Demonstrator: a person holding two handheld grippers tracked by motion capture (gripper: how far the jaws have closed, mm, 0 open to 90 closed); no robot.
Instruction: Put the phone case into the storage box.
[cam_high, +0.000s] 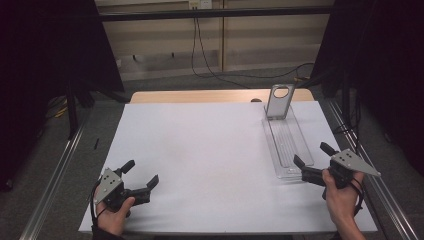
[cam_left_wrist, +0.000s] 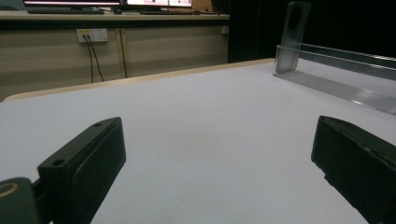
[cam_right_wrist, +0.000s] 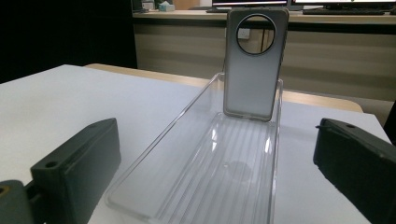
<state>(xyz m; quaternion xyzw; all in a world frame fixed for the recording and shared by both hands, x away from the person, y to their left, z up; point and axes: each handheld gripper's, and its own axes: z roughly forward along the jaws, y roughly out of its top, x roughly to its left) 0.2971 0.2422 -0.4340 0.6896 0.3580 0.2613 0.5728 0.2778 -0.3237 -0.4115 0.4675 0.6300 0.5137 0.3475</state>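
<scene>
With fingers released, the right gripper (cam_high: 314, 156) is facing the phone case (cam_right_wrist: 254, 63) standing at the clear tray's (cam_right_wrist: 154, 186) far end, and should be approaching squarely, gripping its edges.

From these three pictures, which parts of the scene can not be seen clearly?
- Phone case: its foot against the clear tray, right gripper view; glare blurs the contact.
- Tray's near end, same view: cut off by the bottom edge.
- Left claw, left gripper view: the jaws run off the bottom edge.
- Right claw, high view: too small for detail.
</scene>
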